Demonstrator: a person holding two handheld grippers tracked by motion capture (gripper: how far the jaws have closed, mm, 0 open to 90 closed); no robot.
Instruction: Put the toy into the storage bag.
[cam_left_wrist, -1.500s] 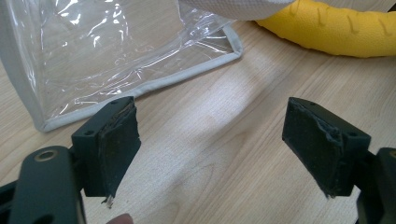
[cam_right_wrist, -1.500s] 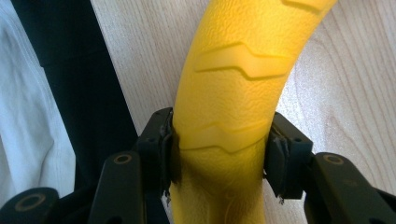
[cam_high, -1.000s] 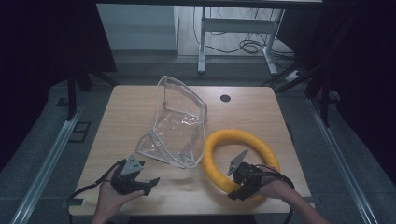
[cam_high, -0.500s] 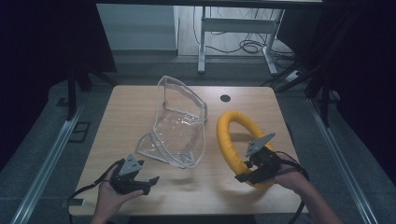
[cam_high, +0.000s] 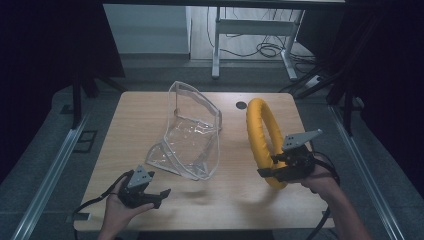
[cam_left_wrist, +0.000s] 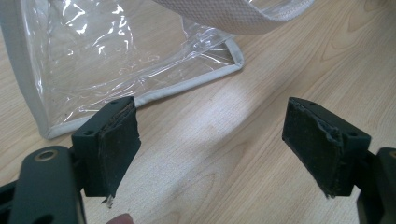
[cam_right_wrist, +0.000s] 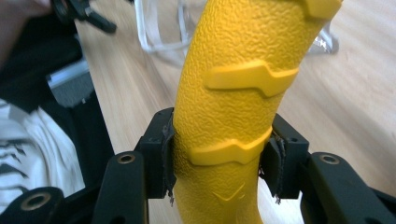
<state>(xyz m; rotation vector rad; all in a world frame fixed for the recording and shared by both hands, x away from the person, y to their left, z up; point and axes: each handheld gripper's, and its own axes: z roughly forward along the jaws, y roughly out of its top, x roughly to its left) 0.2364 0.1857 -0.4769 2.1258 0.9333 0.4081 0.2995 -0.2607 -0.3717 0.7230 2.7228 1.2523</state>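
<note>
Two hand-held grippers: our right hand-held gripper (cam_high: 270, 171) clamps the yellow ring (cam_high: 261, 140) upright, probably for bagging; left hand-held gripper (cam_high: 161, 195) waits, jaws apart, clear bag (cam_high: 192, 132) just ahead.

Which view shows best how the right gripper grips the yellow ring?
The right gripper view: both jaws clamp the yellow ring from either side. The high view shows the whole ring standing on edge in the right gripper, the jaw contact too small to judge.
</note>
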